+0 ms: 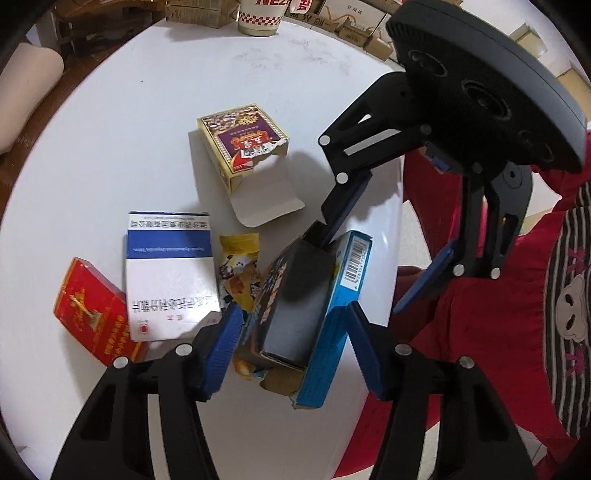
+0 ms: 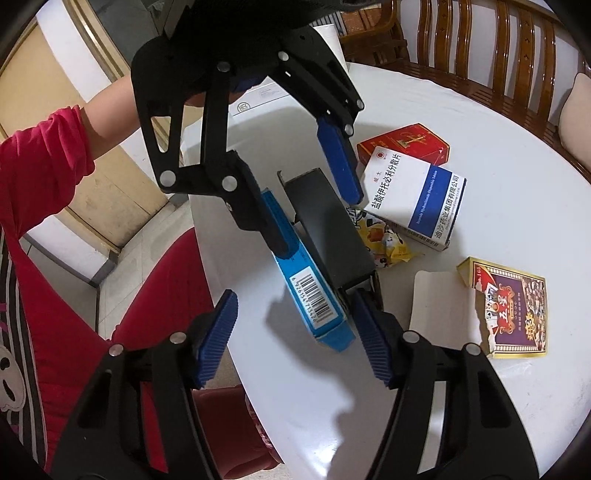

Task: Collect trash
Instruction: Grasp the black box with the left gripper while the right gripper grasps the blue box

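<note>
Both tongs flank one blue box near the worktop edge: left tongs half-closed, pads against its sides; right tongs half-open, one pad touching its end. Its barcode faces up. Beyond lie a white-blue medicine box with Chinese print.

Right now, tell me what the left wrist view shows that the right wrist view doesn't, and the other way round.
Only the left wrist view shows the paper cup with red checks at the table's far edge and cardboard cartons behind it. Only the right wrist view shows the wooden chair and the person's bare forearm. Both show the white table, the blue box, the red pack, the white and blue box, the card box, the yellow wrapper, the red sleeve, the left gripper and the right gripper.
</note>
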A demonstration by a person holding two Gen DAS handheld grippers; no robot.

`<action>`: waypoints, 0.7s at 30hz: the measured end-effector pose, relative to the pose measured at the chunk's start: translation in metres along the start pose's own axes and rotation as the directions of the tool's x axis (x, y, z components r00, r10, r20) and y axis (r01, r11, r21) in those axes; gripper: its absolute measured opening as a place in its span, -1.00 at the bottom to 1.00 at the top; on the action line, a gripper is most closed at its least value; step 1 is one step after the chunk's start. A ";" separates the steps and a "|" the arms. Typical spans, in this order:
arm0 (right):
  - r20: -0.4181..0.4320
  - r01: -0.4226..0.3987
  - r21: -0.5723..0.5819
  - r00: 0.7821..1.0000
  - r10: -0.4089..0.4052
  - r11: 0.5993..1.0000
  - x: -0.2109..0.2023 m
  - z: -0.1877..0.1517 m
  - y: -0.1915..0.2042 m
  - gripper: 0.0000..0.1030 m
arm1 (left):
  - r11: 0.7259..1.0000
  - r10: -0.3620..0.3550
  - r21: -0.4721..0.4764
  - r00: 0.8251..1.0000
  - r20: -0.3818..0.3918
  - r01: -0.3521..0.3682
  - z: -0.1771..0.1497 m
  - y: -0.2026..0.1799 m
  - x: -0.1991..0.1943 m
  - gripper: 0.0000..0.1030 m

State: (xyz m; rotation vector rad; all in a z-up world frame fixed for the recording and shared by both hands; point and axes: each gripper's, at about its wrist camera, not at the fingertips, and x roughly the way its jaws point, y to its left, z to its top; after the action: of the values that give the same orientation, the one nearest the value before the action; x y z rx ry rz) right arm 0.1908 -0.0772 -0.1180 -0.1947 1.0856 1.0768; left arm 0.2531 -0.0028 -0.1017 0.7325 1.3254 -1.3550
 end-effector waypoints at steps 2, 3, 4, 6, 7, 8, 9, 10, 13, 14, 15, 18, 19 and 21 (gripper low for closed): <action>0.003 -0.002 0.005 1.000 0.002 1.000 0.000 0.000 -0.001 0.17 | 1.000 -0.003 0.002 1.000 0.007 0.003 0.001 -0.001 0.000 0.05; 0.005 -0.001 0.006 1.000 0.001 1.000 0.000 -0.001 -0.001 0.12 | 1.000 -0.010 0.005 1.000 0.009 0.010 0.000 -0.001 0.000 -0.01; 0.007 -0.003 0.007 1.000 0.003 1.000 0.000 -0.002 -0.001 0.11 | 1.000 -0.022 0.008 1.000 0.009 0.022 0.000 -0.002 0.000 -0.03; 0.007 -0.004 0.011 1.000 0.004 1.000 0.000 -0.003 -0.001 0.05 | 0.999 -0.031 0.009 1.000 0.005 0.031 -0.001 -0.002 0.000 -0.07; 0.008 -0.002 0.015 1.000 0.002 1.000 0.000 -0.003 -0.002 0.04 | 0.999 -0.034 0.008 0.999 0.008 0.033 -0.001 -0.002 0.000 -0.09; 0.010 -0.001 0.016 1.000 0.001 1.000 0.000 -0.003 -0.002 0.03 | 0.999 -0.037 0.007 0.999 0.011 0.037 -0.001 -0.001 0.000 -0.14; 0.011 0.001 0.016 1.000 -0.001 1.000 0.000 -0.003 -0.002 -0.03 | 0.999 -0.039 0.006 0.999 0.017 0.039 -0.002 -0.001 -0.001 -0.19; 0.012 0.009 0.014 1.000 -0.009 1.000 0.000 -0.004 -0.002 -0.09 | 0.999 -0.040 0.003 0.999 0.020 0.040 -0.003 0.001 -0.002 -0.21; 0.004 0.013 0.010 1.000 -0.014 1.000 0.002 -0.003 -0.002 -0.25 | 0.999 -0.044 -0.003 0.999 0.024 0.044 -0.004 0.003 -0.002 -0.28; 0.003 0.018 0.010 1.000 -0.018 1.000 0.003 -0.003 -0.002 -0.25 | 0.999 -0.044 -0.007 0.999 0.026 0.044 -0.005 0.003 -0.002 -0.28; -0.001 0.021 0.010 1.000 -0.021 1.000 0.003 -0.002 -0.002 -0.25 | 0.999 -0.043 -0.011 0.999 0.028 0.043 -0.005 0.004 -0.002 -0.28; -0.002 0.036 0.006 0.999 -0.036 0.999 0.005 -0.002 -0.001 -0.26 | 0.999 -0.039 -0.016 0.999 0.035 0.040 -0.007 0.007 -0.003 -0.28; -0.006 0.034 0.009 0.999 -0.034 0.999 0.006 -0.001 -0.002 -0.26 | 0.999 -0.045 -0.026 0.998 0.035 0.046 -0.008 0.009 -0.003 -0.28; -0.009 0.030 0.011 1.000 -0.030 0.999 0.007 -0.002 -0.001 -0.26 | 0.998 -0.035 -0.043 0.999 0.031 0.036 -0.011 0.013 -0.004 -0.15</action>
State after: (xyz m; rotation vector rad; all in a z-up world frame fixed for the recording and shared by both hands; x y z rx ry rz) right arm 0.1908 -0.0746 -0.1252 -0.2062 1.0931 1.0435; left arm 0.2638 0.0113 -0.1045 0.6597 1.3455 -1.3562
